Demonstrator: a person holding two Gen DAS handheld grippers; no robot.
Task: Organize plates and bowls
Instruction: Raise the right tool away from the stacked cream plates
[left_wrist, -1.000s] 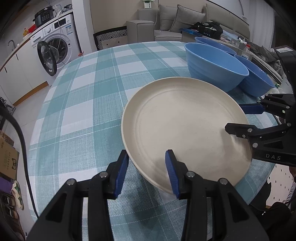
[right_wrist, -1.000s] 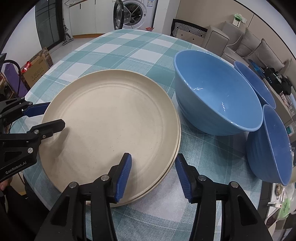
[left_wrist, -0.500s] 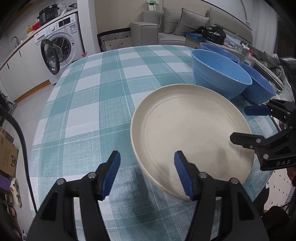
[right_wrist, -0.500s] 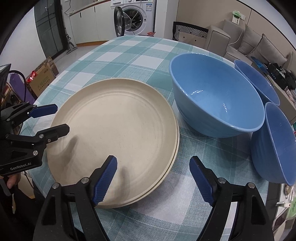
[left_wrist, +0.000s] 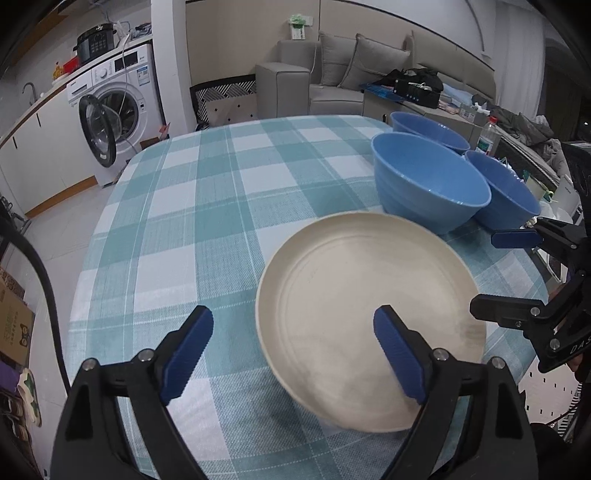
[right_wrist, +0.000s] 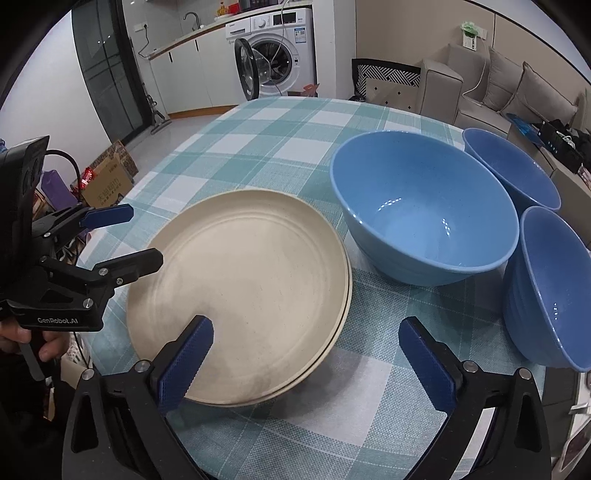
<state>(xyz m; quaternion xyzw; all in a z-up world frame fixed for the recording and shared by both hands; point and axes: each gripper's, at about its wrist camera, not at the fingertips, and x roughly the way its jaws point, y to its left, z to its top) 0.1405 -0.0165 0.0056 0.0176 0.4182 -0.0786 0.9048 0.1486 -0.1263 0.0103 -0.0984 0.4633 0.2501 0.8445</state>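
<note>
So the round cream-coloured plates (right_wrist: 240, 291) are sitting stacked on the teal-and-white checked tablecloth (left_wrist: 192, 206), near our edge of the table. In the right wrist view we can make out two rims, one plate nested on the other, so the plate half of the job looks done to us.

Our left gripper (left_wrist: 293, 354) is opening up with nothing pinched. One blue pad hangs over the plate's near rim and the other over bare cloth, neither pressing on anything. Same story for our right gripper (right_wrist: 304, 360): jaws spreading wide, one pad above the plate edge, the other over the cloth, nothing grasped. We'd call this the let-go right after setting the top plate down.

Just beyond the stack is the big blue glossy bowl (right_wrist: 421, 218), close to the plates' far rim, though we can't tell if it's actually touching. Two smaller blue bowls (right_wrist: 546, 284) sit further right, crowded against the big one and against each other.

Next up, we reckon, is the bowls. They want nesting, presumably the smaller ones into the big one. That means swinging a gripper over to a small bowl, getting one pad inside the rim and one outside, and lifting it clear of its neighbours without knocking them. Those walls look slick and steep, so a grip right at the rim could slip. The right hand is nearer, so it's probably the one to go.
</note>
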